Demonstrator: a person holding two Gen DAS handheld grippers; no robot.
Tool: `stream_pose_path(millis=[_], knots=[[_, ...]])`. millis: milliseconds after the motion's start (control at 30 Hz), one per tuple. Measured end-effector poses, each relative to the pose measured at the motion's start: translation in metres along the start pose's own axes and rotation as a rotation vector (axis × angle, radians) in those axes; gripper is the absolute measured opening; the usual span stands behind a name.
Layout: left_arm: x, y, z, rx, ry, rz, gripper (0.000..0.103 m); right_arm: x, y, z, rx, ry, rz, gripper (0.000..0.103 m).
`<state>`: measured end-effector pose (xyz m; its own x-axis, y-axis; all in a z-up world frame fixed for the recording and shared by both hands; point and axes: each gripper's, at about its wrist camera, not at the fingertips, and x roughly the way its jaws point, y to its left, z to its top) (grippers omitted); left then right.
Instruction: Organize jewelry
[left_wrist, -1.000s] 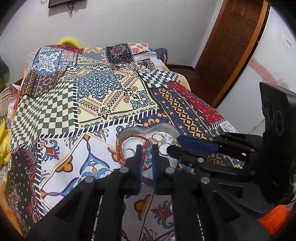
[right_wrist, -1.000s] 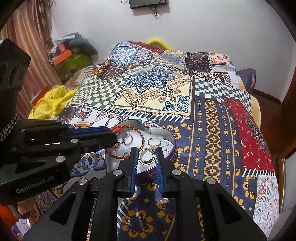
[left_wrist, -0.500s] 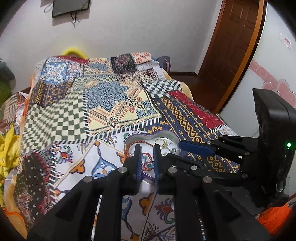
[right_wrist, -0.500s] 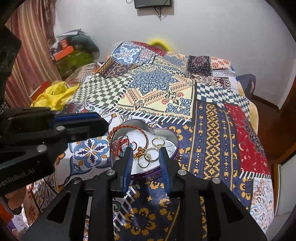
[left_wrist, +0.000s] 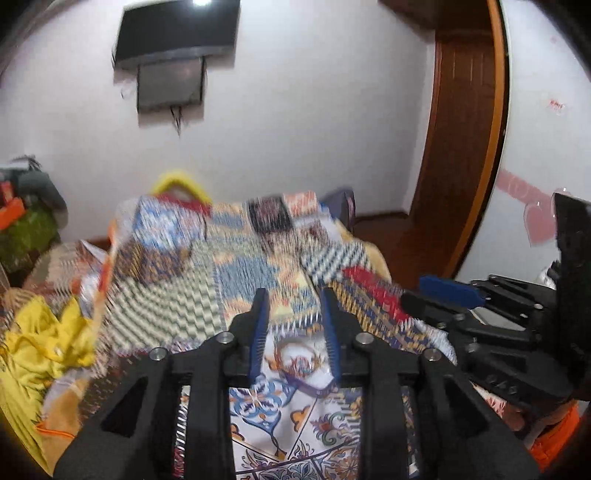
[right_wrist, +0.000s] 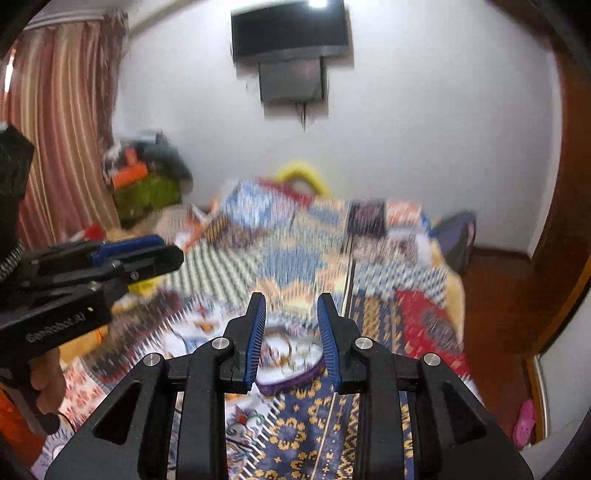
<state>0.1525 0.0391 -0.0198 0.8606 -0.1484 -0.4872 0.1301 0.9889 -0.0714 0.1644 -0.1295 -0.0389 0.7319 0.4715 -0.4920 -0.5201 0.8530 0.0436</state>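
1. Black plastic grippers, two, each with two ridged blue pads. Left gripper (left_wrist: 295, 321): jaws spread apart, nothing between them. Right gripper (right_wrist: 291, 325): jaws likewise parted and empty.
2. Tin (right_wrist: 295, 376), one, shallow, heart-shaped as far as the blur allows, purple outer wall, pale lining. It sits on the bedspread, below and between the right gripper's fingers in the right view, and low between the left gripper's fingers (left_wrist: 306, 373) in the left view. Neither gripper touches it.
3. Jewelry (right_wrist: 291, 350), lying inside the tin: gold-coloured rings and a reddish hoop. Too smeared to count.
4. Bedspread (right_wrist: 369, 435), one, patchwork print of checks, medallions and gold-on-navy bands; motion-blurred in both views.
5. Yellow cloth (left_wrist: 40, 339), one crumpled heap at the bed's left edge.
6. Television (right_wrist: 291, 29), one, dark, flat, mounted on the white wall.
7. Wooden door (left_wrist: 461, 122), one, brown, panelled.
8. Curtain (right_wrist: 55, 122), one, striped.
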Motion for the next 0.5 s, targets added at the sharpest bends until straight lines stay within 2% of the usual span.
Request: stream_pose_path(millis=[67,133,267,300,367,400,467,500], knots=[[-0.027,-0.005,0.006,0.006,-0.074,0.010,0.039,-0.032,0.008,0.010,-0.010,-0.095,-0.020,0.026],[-0.052,-0.009,0.010,0.004,-0.144,0.019,0.043,-0.059,0.016,0.015,-0.010,-0.171,-0.039,0.026],[-0.096,-0.017,0.012,0.007,-0.269,0.046,0.056,-0.099,0.028,0.018,0.001,-0.282,-0.068,0.029],[-0.107,-0.019,0.010,0.012,-0.302,0.059,0.058,-0.107,0.030,0.017,0.003,-0.301,-0.078,0.033],[-0.122,-0.022,0.007,0.008,-0.343,0.071,0.070,-0.120,0.035,0.016,0.004,-0.340,-0.106,0.039],[-0.129,-0.023,0.005,0.002,-0.357,0.073,0.072,-0.127,0.037,0.015,0.003,-0.357,-0.122,0.043],[-0.137,-0.024,0.003,-0.002,-0.365,0.076,0.085,-0.133,0.040,0.014,0.001,-0.369,-0.129,0.052],[-0.140,-0.024,0.001,-0.005,-0.367,0.081,0.087,-0.134,0.041,0.013,0.003,-0.374,-0.134,0.057]])
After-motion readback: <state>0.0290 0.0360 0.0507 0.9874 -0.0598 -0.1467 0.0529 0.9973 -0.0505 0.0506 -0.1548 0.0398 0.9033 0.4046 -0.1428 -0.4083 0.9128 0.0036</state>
